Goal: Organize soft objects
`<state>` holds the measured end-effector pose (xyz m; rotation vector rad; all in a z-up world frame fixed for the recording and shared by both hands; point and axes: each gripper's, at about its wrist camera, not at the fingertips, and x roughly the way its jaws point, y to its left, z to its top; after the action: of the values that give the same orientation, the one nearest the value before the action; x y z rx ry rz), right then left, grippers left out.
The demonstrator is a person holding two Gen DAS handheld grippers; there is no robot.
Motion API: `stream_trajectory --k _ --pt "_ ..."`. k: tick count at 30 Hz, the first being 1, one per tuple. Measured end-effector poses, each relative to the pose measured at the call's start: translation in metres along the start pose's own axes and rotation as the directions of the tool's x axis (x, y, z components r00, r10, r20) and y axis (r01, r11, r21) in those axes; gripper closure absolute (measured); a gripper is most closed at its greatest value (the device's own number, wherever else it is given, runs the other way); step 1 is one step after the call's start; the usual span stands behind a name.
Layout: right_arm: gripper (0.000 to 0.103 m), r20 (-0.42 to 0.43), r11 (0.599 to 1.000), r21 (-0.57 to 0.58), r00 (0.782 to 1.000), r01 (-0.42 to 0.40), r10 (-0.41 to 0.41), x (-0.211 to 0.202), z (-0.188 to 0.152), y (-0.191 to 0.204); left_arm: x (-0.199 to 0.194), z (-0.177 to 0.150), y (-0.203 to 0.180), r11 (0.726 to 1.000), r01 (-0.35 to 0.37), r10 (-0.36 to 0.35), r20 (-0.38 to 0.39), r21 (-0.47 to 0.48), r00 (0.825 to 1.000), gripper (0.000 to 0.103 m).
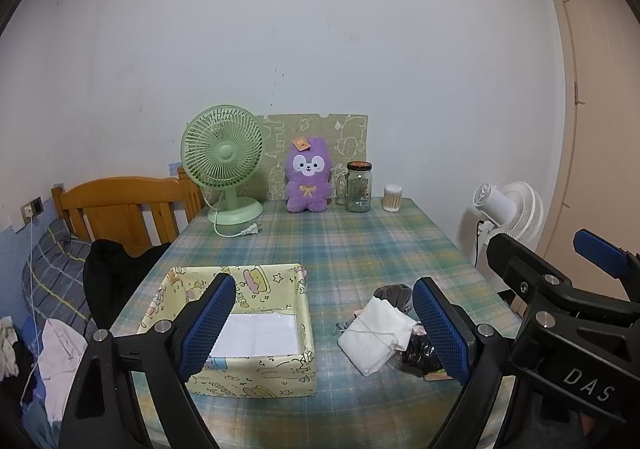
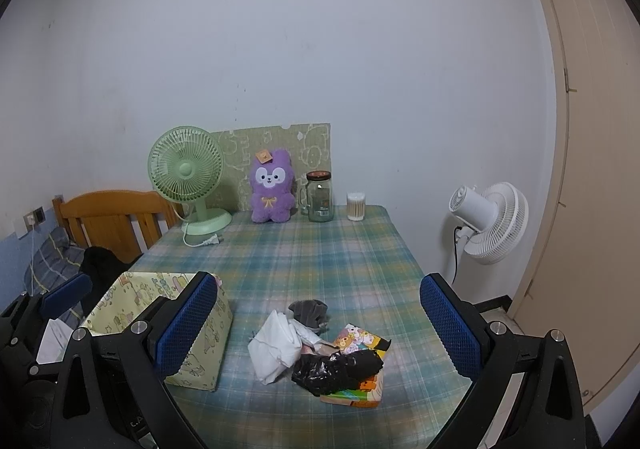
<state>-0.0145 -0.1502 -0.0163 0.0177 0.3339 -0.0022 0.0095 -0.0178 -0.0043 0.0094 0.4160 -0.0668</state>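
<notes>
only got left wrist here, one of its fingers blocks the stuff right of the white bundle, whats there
observer: a crumpled black plastic bag, lying on top of a flat cartoon-print packet.
operator: is the right gripper holding anything
observer: no, the right gripper is open; the bag and packet lie ahead of it, touching neither finger.
</notes>
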Motion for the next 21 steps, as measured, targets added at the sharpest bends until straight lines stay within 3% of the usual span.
stream_trajectory --k 9,21 --pt "0.002 -0.006 1.000 -0.003 1.000 -0.001 0.001 0.001 -0.002 0.000 0.005 -0.002 -0.009 1.000 0.016 -0.016 0.006 0.017 1.000 0.014" --pt "0.006 -0.037 1.000 -0.011 0.999 0.011 -0.012 0.026 -0.024 -0.013 0.039 -0.021 -0.026 0.998 0.067 -0.065 -0.075 0.020 0.995 0.017"
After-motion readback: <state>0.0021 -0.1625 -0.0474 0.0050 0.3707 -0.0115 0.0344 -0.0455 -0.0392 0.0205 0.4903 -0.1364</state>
